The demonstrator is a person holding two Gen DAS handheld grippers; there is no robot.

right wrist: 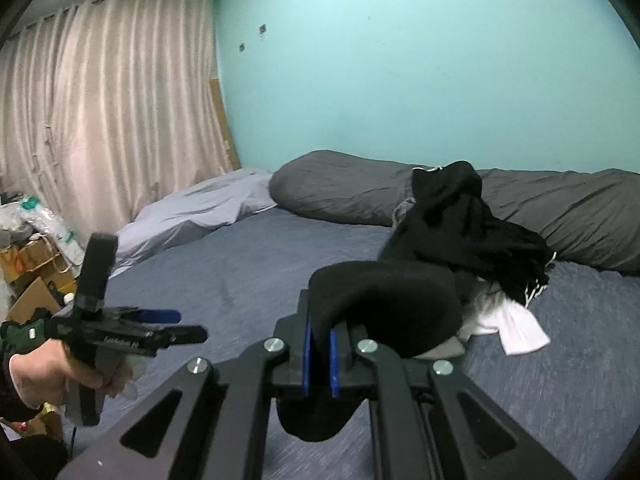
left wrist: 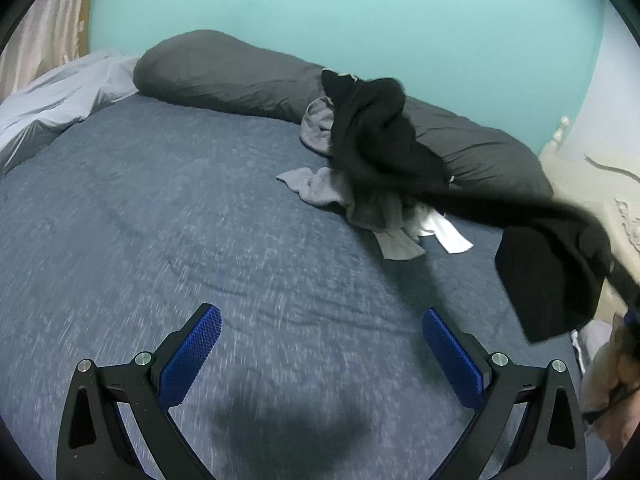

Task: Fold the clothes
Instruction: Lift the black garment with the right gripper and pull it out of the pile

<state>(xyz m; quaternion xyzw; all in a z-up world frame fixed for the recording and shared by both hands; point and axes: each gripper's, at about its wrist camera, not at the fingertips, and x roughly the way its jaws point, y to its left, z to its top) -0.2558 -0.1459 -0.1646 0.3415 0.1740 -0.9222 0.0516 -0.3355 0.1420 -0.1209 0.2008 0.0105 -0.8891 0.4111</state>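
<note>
Right gripper (right wrist: 319,350) jaws clenched on black garment (right wrist: 400,304), strung from clothes pile (left wrist: 372,168) on bed (left wrist: 160,220). Left gripper (left wrist: 320,356) jaws spread wide, empty, above bare bed. Risk: garment likely drags pile along, or thin pinch slips.

both wrist views near, sharing bed (left wrist: 160,200)

The left gripper (left wrist: 322,344) hangs with its blue pads spread wide and nothing between them, angled downward. The right gripper (right wrist: 319,350) has its pads pinched together on black cloth (right wrist: 400,312). A hand (right wrist: 48,376) grips the left handle.
</note>
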